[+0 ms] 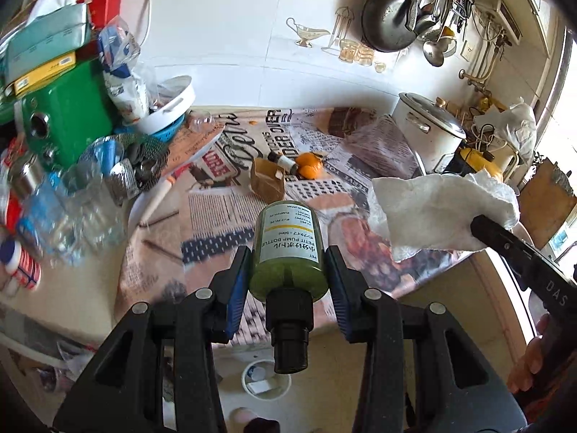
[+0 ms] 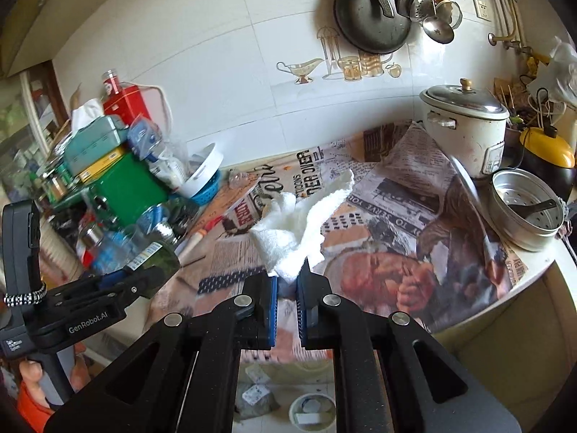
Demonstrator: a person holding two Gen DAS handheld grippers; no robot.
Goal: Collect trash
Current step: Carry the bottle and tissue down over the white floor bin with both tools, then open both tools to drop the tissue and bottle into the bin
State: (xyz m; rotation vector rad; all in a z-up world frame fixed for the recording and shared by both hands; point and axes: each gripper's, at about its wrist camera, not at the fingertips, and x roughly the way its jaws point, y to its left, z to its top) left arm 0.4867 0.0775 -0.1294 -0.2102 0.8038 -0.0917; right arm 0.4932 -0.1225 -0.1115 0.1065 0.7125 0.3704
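Observation:
My left gripper (image 1: 288,267) is shut on a small green pump bottle (image 1: 286,249) with a black cap, held above the table's front edge. It also shows at the left of the right wrist view (image 2: 153,256). My right gripper (image 2: 287,274) is shut on a crumpled white paper towel (image 2: 303,227), held above the table; the towel also shows in the left wrist view (image 1: 440,209). On the newspaper-print tablecloth (image 1: 324,137) lie orange peels (image 1: 309,164), a small dark bottle (image 1: 283,160) and a brown paper piece (image 1: 267,176).
A white bin (image 2: 312,413) with trash stands on the floor below; it also shows in the left wrist view (image 1: 266,379). Clutter piles at the left: green box (image 1: 68,115), white bowl (image 1: 169,104), plastic bottles. A rice cooker (image 2: 468,133) and a steel pot (image 2: 526,216) stand at the right.

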